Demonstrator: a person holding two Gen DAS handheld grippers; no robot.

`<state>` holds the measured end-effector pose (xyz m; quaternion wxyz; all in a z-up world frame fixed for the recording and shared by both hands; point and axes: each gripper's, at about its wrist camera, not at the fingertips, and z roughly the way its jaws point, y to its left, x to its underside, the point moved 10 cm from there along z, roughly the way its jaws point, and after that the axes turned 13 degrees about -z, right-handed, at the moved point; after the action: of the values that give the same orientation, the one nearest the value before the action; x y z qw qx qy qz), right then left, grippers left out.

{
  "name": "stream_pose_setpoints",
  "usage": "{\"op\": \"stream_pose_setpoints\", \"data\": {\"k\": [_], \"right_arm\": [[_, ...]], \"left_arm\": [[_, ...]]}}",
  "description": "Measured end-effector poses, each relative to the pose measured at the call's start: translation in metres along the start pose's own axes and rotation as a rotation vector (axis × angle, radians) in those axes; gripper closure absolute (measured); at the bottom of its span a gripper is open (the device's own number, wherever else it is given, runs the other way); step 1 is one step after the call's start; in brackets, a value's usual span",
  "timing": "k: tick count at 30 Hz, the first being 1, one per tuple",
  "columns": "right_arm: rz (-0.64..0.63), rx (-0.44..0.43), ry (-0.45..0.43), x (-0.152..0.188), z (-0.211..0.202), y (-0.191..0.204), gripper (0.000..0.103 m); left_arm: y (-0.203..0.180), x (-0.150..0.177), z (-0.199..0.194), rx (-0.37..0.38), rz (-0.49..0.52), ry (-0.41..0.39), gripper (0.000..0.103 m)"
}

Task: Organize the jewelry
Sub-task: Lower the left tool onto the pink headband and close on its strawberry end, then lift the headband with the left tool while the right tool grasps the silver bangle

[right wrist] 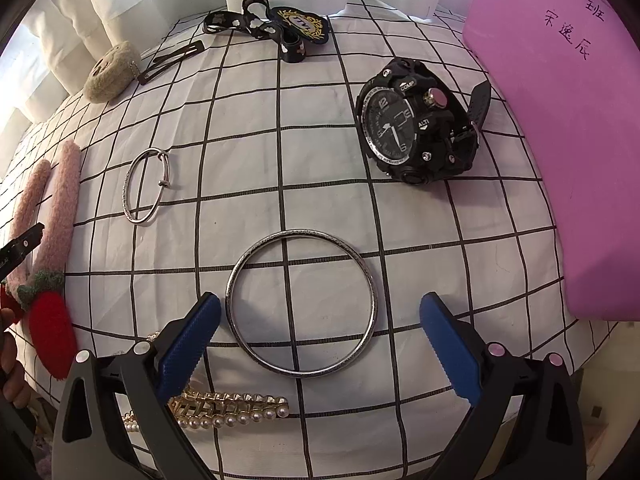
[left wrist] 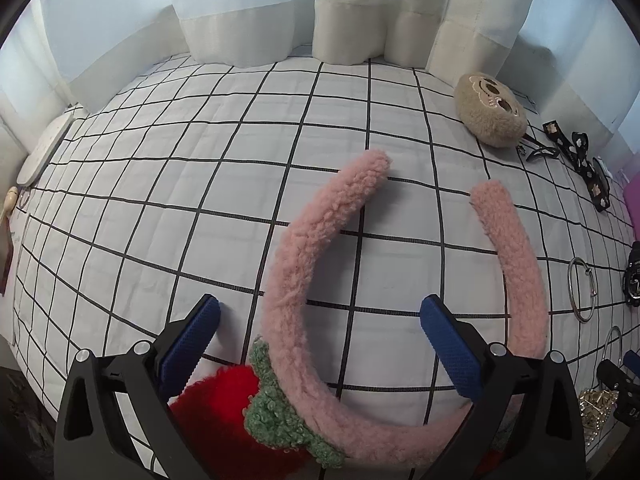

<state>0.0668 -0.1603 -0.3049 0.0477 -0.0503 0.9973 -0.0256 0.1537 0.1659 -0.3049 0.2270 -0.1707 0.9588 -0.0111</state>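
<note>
A fuzzy pink headband (left wrist: 304, 264) with red strawberry trims (left wrist: 224, 408) lies on the checked cloth, its left arm between the fingers of my open left gripper (left wrist: 320, 328). My right gripper (right wrist: 320, 320) stands open over a large silver bangle (right wrist: 301, 303). A thinner silver bangle (right wrist: 146, 186) lies to the left, a black wristwatch (right wrist: 412, 128) to the right. A pearl and gold hair clip (right wrist: 228, 408) lies under the right gripper's left finger. The headband (right wrist: 60, 200) also shows at the left edge of the right wrist view.
A beige plush clip (left wrist: 490, 110) sits far right, with black patterned ribbons (right wrist: 276, 28) and dark snap clips (right wrist: 172, 60) near it. A pink box (right wrist: 560, 120) stands at the right. White curtains (left wrist: 340, 12) hang behind the bed. A hand (right wrist: 12, 364) shows at the left edge.
</note>
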Motion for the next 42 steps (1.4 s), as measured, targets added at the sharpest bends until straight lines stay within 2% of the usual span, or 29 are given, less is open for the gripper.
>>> {"op": "stream_pose_setpoints", "data": {"k": [3, 8, 10, 13, 15, 16, 18, 19, 20, 28, 42], "right_arm": [[-0.002, 0.0, -0.002, -0.003, 0.001, -0.002, 0.008], [-0.001, 0.0, -0.006, 0.005, -0.004, -0.004, 0.009], [-0.003, -0.005, -0.008, 0.007, -0.006, -0.002, 0.009], [-0.009, -0.009, -0.006, 0.01, -0.008, 0.0, 0.01], [-0.01, -0.012, -0.005, 0.011, -0.009, 0.001, 0.01], [-0.011, -0.013, -0.006, 0.011, -0.01, 0.001, 0.01], [-0.022, -0.015, -0.014, 0.011, -0.012, 0.004, 0.014], [-0.031, -0.017, -0.022, 0.011, -0.014, 0.007, 0.021], [-0.042, -0.018, -0.031, 0.009, -0.017, 0.009, 0.031], [-0.017, -0.051, -0.049, 0.007, -0.024, 0.009, 0.032], [-0.041, -0.064, -0.11, -0.003, -0.052, 0.01, 0.032]], "left_arm": [[-0.003, 0.003, -0.001, 0.007, 0.008, -0.036, 0.005], [-0.003, 0.006, -0.001, 0.0, 0.012, 0.018, 0.006], [-0.004, 0.005, -0.002, 0.005, 0.028, 0.025, 0.01], [-0.012, 0.006, -0.007, 0.027, 0.068, 0.02, 0.026], [-0.021, 0.01, -0.012, 0.039, 0.096, 0.015, 0.047], [-0.025, 0.011, -0.014, 0.052, 0.106, 0.015, 0.053], [-0.034, 0.014, -0.017, 0.064, 0.134, 0.011, 0.085], [-0.038, 0.016, -0.018, 0.068, 0.147, 0.013, 0.092], [-0.039, 0.016, -0.018, 0.058, 0.155, 0.011, 0.092], [-0.035, 0.014, -0.02, 0.07, 0.126, 0.026, 0.093], [-0.04, -0.001, -0.062, 0.127, 0.094, -0.032, 0.094]]}}
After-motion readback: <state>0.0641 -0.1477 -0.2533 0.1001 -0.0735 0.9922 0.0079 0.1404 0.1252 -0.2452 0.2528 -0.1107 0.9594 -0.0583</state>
